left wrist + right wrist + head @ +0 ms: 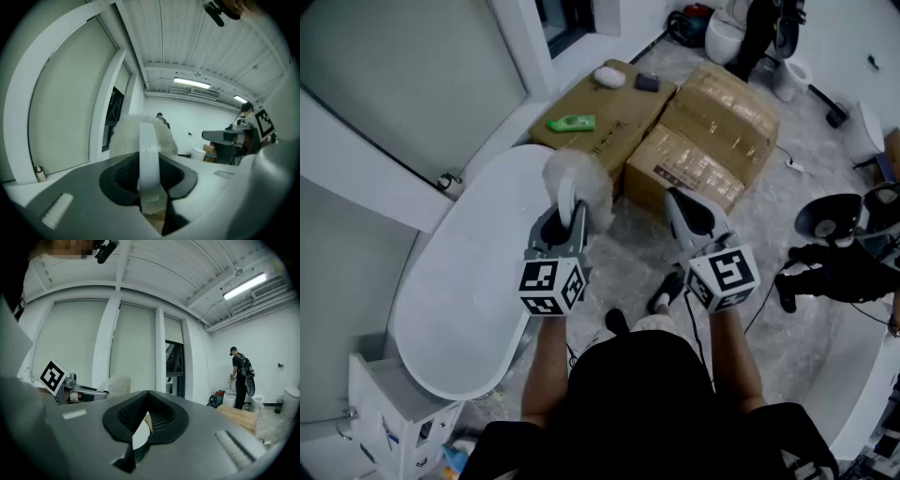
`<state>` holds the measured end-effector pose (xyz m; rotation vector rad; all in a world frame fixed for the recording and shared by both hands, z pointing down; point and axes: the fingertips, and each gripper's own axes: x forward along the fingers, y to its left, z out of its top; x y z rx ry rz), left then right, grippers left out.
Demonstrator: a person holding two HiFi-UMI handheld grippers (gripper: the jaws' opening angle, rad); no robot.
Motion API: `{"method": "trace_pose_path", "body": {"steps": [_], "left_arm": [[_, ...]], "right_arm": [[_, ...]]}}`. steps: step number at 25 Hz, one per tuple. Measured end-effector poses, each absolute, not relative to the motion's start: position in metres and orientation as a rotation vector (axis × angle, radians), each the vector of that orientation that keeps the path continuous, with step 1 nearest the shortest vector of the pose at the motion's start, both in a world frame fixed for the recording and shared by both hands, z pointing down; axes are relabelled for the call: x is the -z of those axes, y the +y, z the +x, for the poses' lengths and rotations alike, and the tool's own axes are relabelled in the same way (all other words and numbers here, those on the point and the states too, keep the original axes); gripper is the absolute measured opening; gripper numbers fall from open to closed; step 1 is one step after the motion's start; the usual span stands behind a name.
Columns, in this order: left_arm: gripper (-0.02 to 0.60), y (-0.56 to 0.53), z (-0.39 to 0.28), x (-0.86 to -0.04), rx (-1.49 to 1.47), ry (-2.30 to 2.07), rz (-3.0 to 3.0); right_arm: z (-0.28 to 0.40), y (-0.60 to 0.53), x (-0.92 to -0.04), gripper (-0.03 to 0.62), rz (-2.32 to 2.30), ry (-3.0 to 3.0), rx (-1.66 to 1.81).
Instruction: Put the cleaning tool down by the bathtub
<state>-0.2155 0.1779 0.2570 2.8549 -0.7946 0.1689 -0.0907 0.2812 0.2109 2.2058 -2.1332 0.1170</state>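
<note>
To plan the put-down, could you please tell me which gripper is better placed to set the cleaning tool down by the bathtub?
Left. The left gripper grips the cleaning tool right at the rim of the bathtub; the right gripper holds nothing.

Bathtub [450,309]: white, smooth, glossy. Cleaning tool [581,178]: fluffy white fibre head; handle is smooth white plastic with a slight gloss. Boxes [712,141]: matt brown cardboard with shiny tape strips. Left tongs [567,214]: matt grey plastic, black ribbed pads [123,174]. Floor [787,202]: grey, mottled.
</note>
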Motion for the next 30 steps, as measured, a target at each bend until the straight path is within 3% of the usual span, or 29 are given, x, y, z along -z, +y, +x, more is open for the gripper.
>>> {"method": "trace_pose_path", "body": {"steps": [30], "left_arm": [[0.08,0.149,-0.273,-0.27,-0.228,-0.93,2.81]], "right_arm": [[-0.134,0.25,-0.222,0.009,2.129,-2.191,-0.183]]}}
